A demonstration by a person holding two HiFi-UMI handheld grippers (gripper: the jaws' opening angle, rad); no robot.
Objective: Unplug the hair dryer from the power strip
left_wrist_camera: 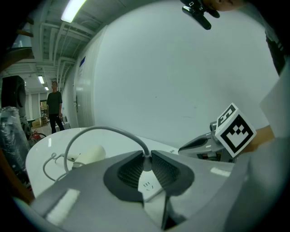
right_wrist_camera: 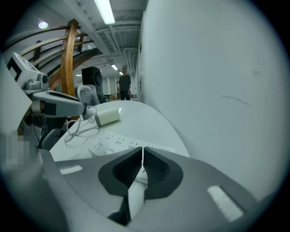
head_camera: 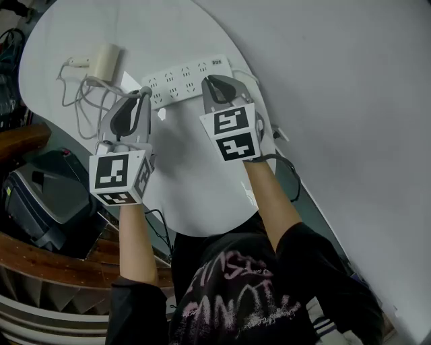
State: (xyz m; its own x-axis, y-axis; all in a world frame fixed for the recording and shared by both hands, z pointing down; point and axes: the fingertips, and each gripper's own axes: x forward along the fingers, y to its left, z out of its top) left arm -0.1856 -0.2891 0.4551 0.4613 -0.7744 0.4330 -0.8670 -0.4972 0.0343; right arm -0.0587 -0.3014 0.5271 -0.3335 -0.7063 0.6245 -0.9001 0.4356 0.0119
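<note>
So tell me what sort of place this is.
Probably a large indoor hall or workshop rather than a home. Long ceiling strip lights run down a high, bare ceiling, a curved wooden railing sweeps past the table, and a person stands far off across open floor.

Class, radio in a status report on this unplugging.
Left gripper shut on hair dryer cord, apparently clear of power strip. Right gripper fingers together at strip. No obstruction.
</note>
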